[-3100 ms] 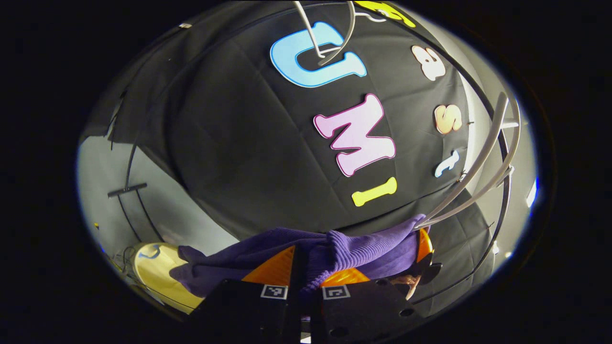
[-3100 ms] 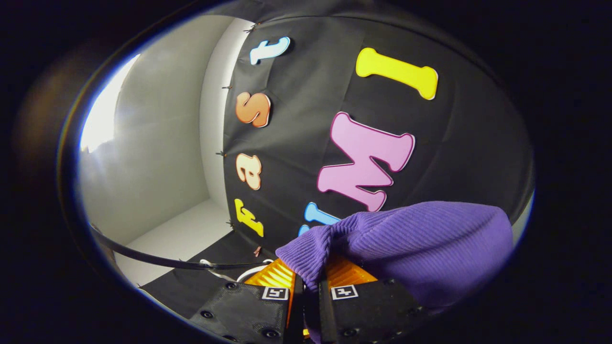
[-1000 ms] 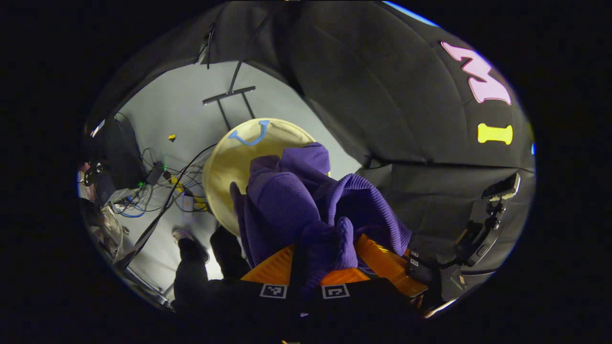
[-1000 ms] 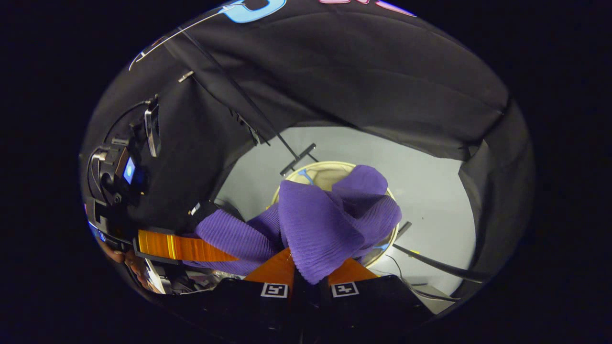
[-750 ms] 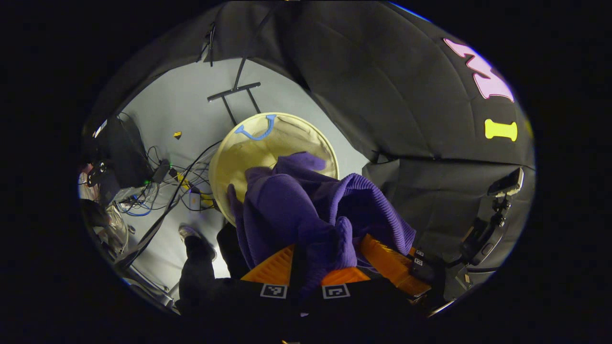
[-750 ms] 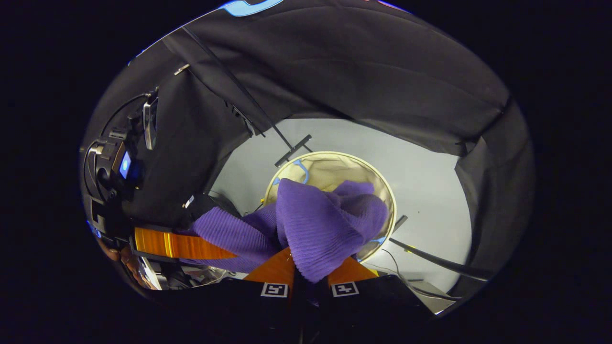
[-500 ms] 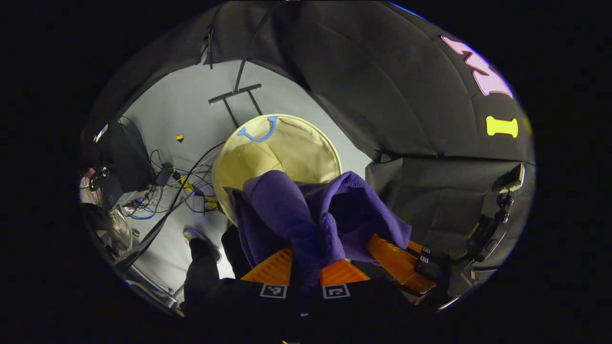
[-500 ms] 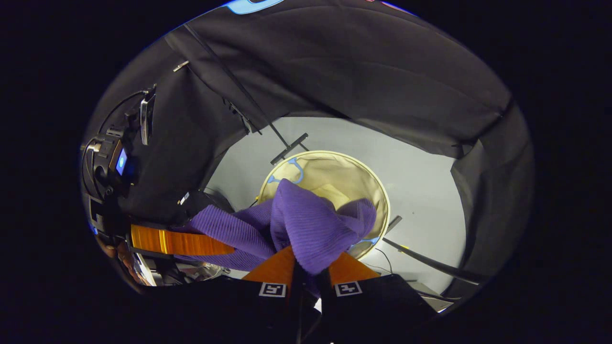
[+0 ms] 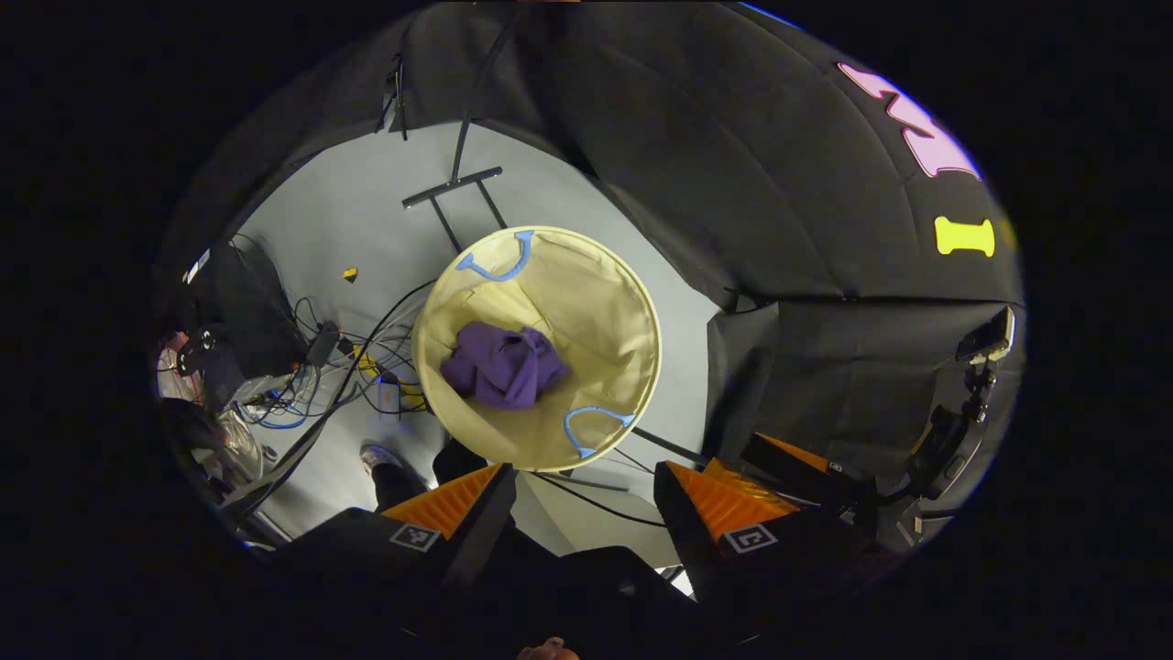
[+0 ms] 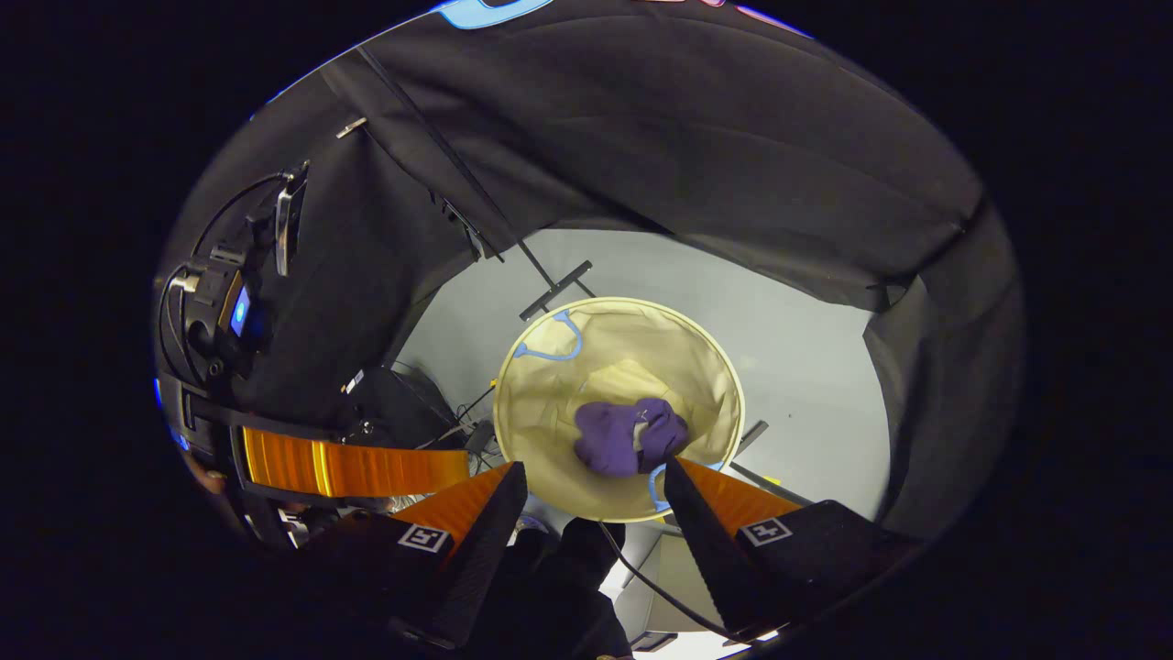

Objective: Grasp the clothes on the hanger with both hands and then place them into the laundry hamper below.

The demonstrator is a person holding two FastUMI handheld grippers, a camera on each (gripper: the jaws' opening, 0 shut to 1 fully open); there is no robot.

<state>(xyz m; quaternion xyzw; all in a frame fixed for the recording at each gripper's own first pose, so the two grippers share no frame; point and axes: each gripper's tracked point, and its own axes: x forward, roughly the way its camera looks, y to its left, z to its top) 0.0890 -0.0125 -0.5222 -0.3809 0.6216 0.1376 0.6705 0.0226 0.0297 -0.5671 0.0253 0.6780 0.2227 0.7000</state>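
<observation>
Purple knit sweater point(image 9: 502, 365) is lying crumpled at the bottom of the beige laundry hamper point(image 9: 623, 302), straight below both grippers and well apart from them. You are holding the left gripper point(image 9: 573, 500) and right gripper point(image 10: 594, 500) above the hamper's rim, fingers spread wide, gripping nothing. Neither looks clearly nearer; the heap is showing no clear long axis.
</observation>
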